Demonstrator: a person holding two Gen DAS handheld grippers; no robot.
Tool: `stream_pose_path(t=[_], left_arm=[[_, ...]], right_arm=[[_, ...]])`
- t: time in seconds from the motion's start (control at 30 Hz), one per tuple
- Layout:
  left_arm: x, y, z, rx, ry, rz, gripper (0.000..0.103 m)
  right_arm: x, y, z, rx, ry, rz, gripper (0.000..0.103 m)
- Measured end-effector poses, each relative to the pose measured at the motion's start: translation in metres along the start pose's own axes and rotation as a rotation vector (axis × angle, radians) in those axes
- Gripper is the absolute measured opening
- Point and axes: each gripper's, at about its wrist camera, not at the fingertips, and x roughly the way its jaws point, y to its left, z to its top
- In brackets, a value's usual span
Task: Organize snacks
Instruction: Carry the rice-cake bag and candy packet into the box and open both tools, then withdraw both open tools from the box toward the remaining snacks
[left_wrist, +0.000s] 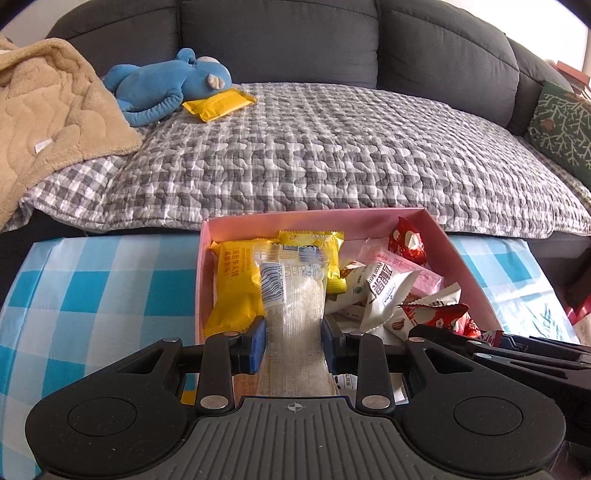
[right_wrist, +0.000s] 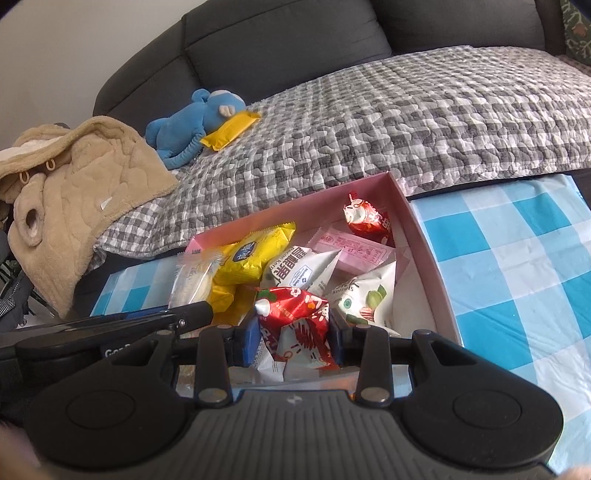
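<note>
A pink box (left_wrist: 314, 216) (right_wrist: 428, 258) sits on a blue checked cloth and holds several snack packs: yellow, white, pink and red ones. My left gripper (left_wrist: 294, 334) is shut on a clear-wrapped pale cracker pack (left_wrist: 291, 295), held over the box's near left part. The same pack (right_wrist: 192, 280) shows at the left of the right wrist view. My right gripper (right_wrist: 294, 338) is shut on a red and white snack bag (right_wrist: 295, 325) over the box's near edge. One more yellow pack (left_wrist: 219, 103) (right_wrist: 231, 129) lies on the sofa beside a blue plush toy.
A grey sofa with a grey-white quilted cover (left_wrist: 332, 155) stands behind the box. A blue plush toy (left_wrist: 166, 83) and a beige fleece garment (left_wrist: 48, 110) lie at its left end, a green cushion (left_wrist: 561, 125) at its right. Blue checked cloth (left_wrist: 92, 288) (right_wrist: 517, 266) spreads on both sides of the box.
</note>
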Motion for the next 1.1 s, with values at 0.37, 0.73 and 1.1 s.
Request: stream_pose_path(t=[0.37, 0.73, 1.1], left_arm=[[0.017, 0.002, 0.002, -0.013, -0.057, 0.038, 0.032], [0.001, -0.01, -0.002, 0.074, -0.08, 0.019, 0.057], [-0.035, -0.014, -0.017, 0.079, -0.068, -0.014, 0.075]], right_arm=[[0.007, -0.007, 0.007, 0.017, -0.009, 0.019, 0.037], [-0.013, -0.012, 0.007, 0.063, -0.036, 0.01, 0.064], [-0.045, -0.012, 0.002, 0.066, -0.04, -0.027, 0.081]])
